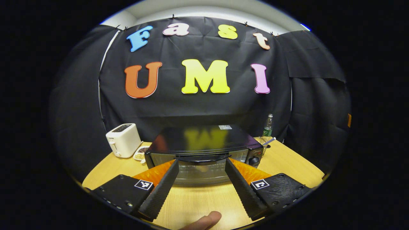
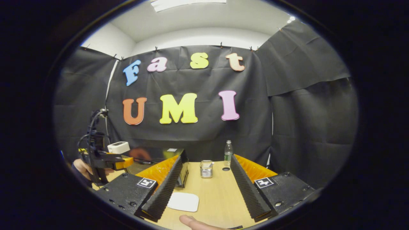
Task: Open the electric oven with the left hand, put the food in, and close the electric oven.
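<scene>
My left hand-held gripper (image 1: 202, 164) is spread wide, nearing the shut oven (image 1: 204, 153)'s handle (image 1: 203, 158); if I come in high, fingers could skid over it.

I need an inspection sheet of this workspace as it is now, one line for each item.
Surface: light wooden table.
Job's things: black electric oven, door shut; curved handle untouched; food not identified.
Clutter: white toaster, small dish of grains, clear plastic bottle, metal mesh cup, white flat pad.
Grippers: left hand-held gripper open before handle; right hand-held gripper open, empty.
Cables: black cable on left hand-held gripper.
Surroundings: black cloth wall.
</scene>
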The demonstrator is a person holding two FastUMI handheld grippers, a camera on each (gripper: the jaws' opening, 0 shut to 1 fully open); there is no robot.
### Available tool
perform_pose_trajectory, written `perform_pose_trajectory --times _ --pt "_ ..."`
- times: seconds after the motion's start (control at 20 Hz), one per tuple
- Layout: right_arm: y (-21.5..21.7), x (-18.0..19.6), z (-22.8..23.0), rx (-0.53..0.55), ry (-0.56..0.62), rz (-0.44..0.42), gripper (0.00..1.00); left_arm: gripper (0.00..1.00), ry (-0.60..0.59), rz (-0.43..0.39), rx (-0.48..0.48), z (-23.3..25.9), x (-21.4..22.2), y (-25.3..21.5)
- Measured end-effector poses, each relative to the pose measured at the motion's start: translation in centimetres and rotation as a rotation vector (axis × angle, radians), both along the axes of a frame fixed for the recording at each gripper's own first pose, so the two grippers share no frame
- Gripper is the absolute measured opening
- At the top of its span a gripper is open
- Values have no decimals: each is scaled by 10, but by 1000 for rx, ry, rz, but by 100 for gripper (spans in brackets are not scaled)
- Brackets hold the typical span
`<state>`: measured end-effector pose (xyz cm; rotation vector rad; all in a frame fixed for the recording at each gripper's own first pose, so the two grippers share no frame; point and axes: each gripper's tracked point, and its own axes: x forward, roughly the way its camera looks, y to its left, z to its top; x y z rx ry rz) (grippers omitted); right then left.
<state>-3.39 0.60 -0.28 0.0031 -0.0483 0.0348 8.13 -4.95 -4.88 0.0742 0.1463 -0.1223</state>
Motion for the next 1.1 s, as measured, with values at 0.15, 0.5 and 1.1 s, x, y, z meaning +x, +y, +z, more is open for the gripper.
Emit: perform_pose_trajectory --times 0.15,0.5,1.1 --pt "-2 -15 -3 13 -1 -4 96 95 -48 14 1 19 -36 1" --pt "-4 -53 -3 44 -23 -9 96 95 -190 35 -32 61 -135 4" --pt "-20 -97 -25 31 -6 -7 96 95 -208 5 -90 44 -218 -4"
